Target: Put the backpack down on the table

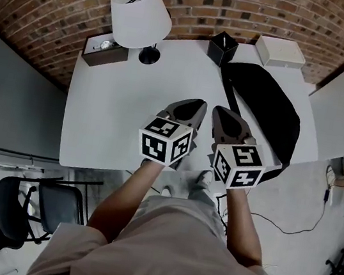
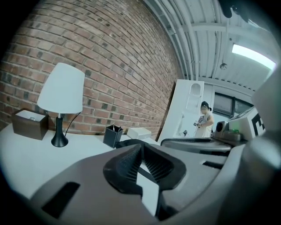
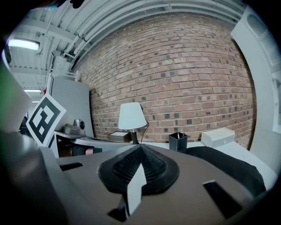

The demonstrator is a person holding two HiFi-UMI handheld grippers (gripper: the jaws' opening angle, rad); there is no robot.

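Observation:
The black backpack (image 1: 266,113) lies flat on the right half of the white table (image 1: 111,111), its strap running toward the back. It also shows low on the right in the right gripper view (image 3: 224,162). Over the table's near part, my left gripper (image 1: 193,106) and right gripper (image 1: 222,114) hover side by side, both just left of the backpack and apart from it. The left gripper (image 2: 141,147) has its tips together with nothing between them. The right gripper (image 3: 140,148) is likewise shut and empty.
At the back of the table stand a white lamp (image 1: 139,15), a brown box (image 1: 104,52), a black pen holder (image 1: 222,48) and a white box (image 1: 279,51). A black office chair (image 1: 31,208) is at the lower left. A person (image 2: 204,118) stands far off.

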